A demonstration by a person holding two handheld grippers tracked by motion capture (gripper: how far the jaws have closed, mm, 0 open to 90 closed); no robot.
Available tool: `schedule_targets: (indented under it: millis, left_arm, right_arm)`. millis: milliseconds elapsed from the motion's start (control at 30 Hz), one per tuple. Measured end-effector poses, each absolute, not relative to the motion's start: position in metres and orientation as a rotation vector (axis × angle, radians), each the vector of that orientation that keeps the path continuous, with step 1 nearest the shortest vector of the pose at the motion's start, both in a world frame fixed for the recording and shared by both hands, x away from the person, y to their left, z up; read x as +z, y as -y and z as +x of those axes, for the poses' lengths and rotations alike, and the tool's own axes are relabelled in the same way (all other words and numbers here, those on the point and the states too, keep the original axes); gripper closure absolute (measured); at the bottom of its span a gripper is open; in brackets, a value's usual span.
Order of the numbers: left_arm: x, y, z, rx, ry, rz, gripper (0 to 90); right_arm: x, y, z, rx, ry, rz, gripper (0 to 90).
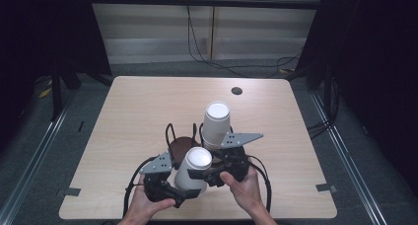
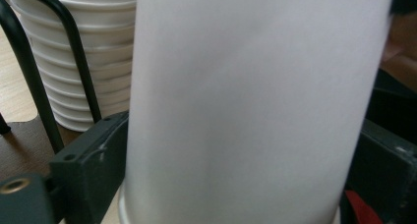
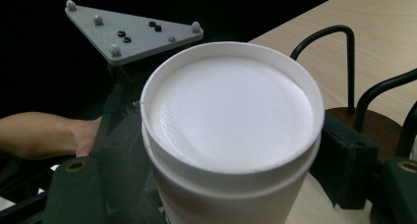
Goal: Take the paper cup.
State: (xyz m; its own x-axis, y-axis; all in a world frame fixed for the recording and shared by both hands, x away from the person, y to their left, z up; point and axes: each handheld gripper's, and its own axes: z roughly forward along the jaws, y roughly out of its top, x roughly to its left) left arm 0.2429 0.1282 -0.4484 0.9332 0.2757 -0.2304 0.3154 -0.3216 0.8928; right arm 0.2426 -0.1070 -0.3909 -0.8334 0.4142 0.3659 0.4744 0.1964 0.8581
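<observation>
An upside-down white paper cup, nested over a second one, stands near the table's front edge. My left gripper reaches around its lower part from the left. In the left gripper view the cup wall fills the gap, both jaws stand close beside it, and the wall shows no dent. My right gripper comes from the right, with its jaws against the cup's sides just below the top. A taller stack of white cups stands behind in a black wire holder.
The holder has a round brown base and upright black wire loops. The light wooden table has a dark cable hole near its far edge. Cables lie on the floor beyond, and dark curtains hang at both sides.
</observation>
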Motion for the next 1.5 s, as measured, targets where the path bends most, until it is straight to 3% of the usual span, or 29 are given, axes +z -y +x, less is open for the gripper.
schedule_targets:
  millis: [167,600,833,1500]
  left_arm:
    - [-0.450,-0.124,0.243,-0.055,-0.438,1.933,5.4]
    - [-0.445,-0.129,0.240,-0.054,-0.426,1.958,14.2]
    - [-0.447,-0.129,0.241,-0.100,-0.436,1.982,15.0]
    - [-0.427,-0.156,0.250,-0.075,-0.486,2.070,15.6]
  right_arm:
    - [-0.392,0.106,0.243,-1.745,2.384,-0.890,25.0]
    - [-0.395,0.106,0.243,-1.749,2.349,-0.881,22.5]
    - [-0.397,0.106,0.245,-1.751,2.354,-0.910,14.2]
    - [-0.391,0.129,0.247,-1.804,2.307,-0.883,14.1]
